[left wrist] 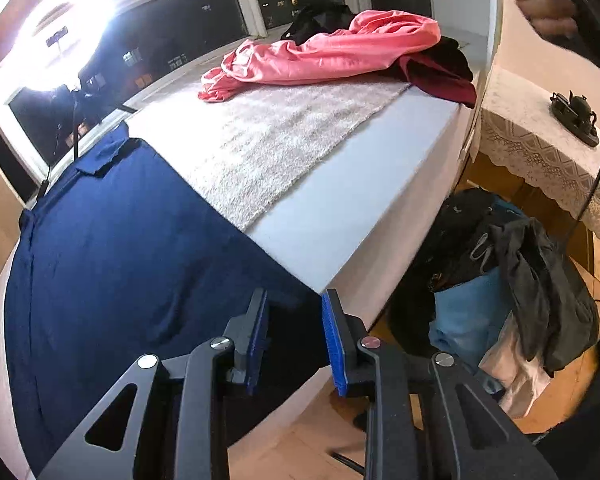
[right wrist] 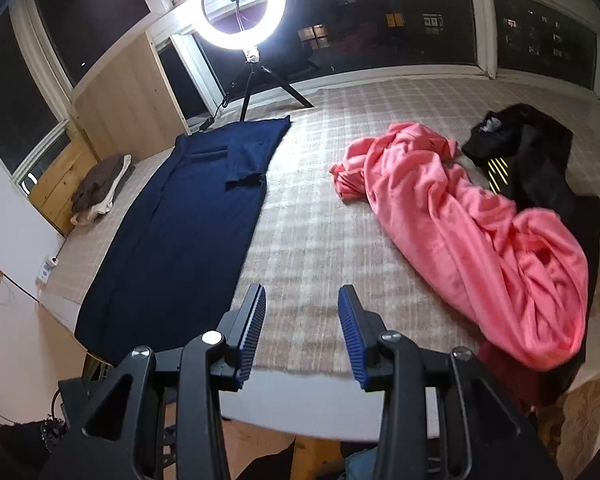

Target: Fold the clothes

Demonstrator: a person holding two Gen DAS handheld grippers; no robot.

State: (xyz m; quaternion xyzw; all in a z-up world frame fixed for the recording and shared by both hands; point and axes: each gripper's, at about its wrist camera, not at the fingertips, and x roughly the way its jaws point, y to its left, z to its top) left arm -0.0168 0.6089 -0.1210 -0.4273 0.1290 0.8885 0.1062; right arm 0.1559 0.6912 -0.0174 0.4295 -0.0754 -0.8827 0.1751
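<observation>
left gripper [left wrist: 294,338]: jaws narrowly apart, empty, over navy garment [left wrist: 120,264] hem at table edge | right gripper [right wrist: 302,334]: wider, empty, garment to its left | risk: pinching one layer only (fold skews)

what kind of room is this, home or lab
Most likely a home room at night, set up for filming: clothes lie on a rug-covered platform by dark windows, with a ring light and a lace-covered table.
</observation>
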